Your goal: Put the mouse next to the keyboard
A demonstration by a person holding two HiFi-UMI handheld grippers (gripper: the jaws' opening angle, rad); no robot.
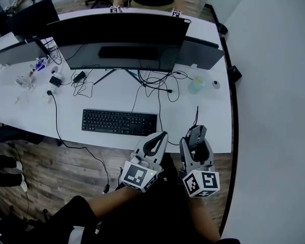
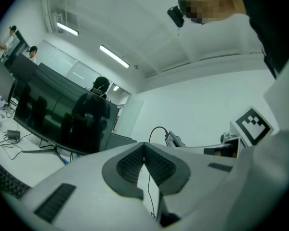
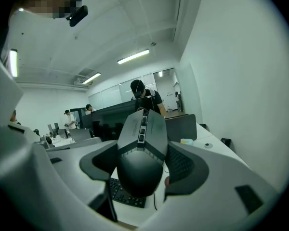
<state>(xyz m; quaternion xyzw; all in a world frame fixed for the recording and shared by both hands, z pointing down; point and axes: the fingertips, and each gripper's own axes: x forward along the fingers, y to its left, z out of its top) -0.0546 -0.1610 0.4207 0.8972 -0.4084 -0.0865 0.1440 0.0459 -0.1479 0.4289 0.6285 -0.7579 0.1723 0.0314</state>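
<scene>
Right gripper (image 1: 196,142) clamps the wired mouse (image 3: 142,150) just right of the keyboard (image 1: 119,121) for set-down; left gripper (image 1: 161,135) closed, empty, parked clear.

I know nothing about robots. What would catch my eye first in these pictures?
The right claw grips a dark wired mouse over the near edge of the white desk, to the right of the black keyboard. Beside it the left claw is shut and holds nothing. A wide dark monitor spans the far side of the desk.
</scene>
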